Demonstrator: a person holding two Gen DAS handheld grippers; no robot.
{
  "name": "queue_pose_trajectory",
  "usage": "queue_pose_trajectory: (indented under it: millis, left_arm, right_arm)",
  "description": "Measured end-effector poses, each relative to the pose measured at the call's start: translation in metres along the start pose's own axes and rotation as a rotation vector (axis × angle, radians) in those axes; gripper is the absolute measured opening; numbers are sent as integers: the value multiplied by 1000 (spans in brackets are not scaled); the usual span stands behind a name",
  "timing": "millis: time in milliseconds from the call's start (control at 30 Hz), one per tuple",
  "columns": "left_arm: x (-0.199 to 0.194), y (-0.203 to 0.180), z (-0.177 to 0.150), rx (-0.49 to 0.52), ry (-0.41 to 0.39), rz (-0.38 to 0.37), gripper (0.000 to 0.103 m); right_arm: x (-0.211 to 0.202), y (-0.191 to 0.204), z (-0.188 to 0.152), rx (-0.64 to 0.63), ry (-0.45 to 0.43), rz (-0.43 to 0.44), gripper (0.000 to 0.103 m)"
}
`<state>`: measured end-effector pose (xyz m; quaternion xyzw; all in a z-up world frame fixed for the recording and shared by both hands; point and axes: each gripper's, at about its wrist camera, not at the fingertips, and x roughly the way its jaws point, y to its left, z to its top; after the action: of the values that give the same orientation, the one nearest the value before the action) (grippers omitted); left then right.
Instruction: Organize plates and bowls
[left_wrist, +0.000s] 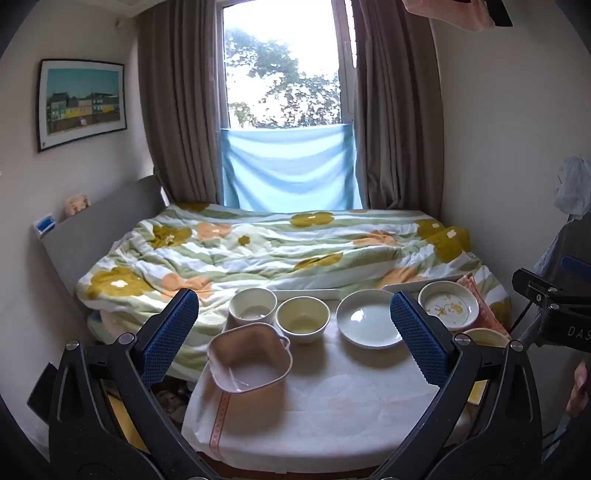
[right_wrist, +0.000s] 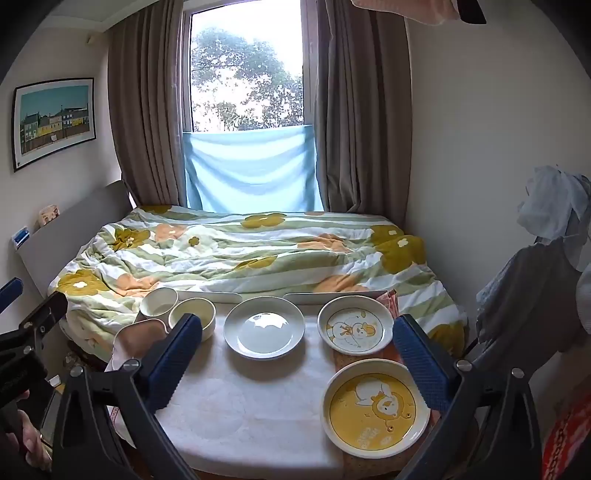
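Note:
On a table under a white cloth stand a pink square bowl, a white round bowl, a cream bowl, a plain white plate and a white cartoon plate. A yellow plate peeks out behind my finger. My left gripper hovers open above the near edge, holding nothing. In the right wrist view my right gripper is open too, above the cloth, framing the plain plate, cartoon plate and yellow cartoon plate. The bowls sit far left.
A bed with a floral duvet lies right behind the table, below a curtained window. Two low white strips line the table's far edge. A woven mat lies under the right-hand plates. Clothes hang at the right.

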<state>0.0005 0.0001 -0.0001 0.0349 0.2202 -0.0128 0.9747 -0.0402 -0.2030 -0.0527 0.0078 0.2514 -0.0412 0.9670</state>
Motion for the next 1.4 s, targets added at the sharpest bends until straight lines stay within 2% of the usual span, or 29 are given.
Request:
queue_pose_trajectory:
  millis: [67,100,500,1400]
  left_arm:
    - [1,1,0,1,6,5,103]
    - [-3,1,0,8,-18,8,103]
    - [-2,5,6,-20,2,-67,103]
    - [14,0,2,-10,23,-27,103]
  right_arm:
    - [0,0,0,-2,4,-4,103]
    - [0,1,-1,-3,5,-5,103]
    - [3,0,1,-20,3,-22,103]
    - [12,1,-3,-35,21,-37,103]
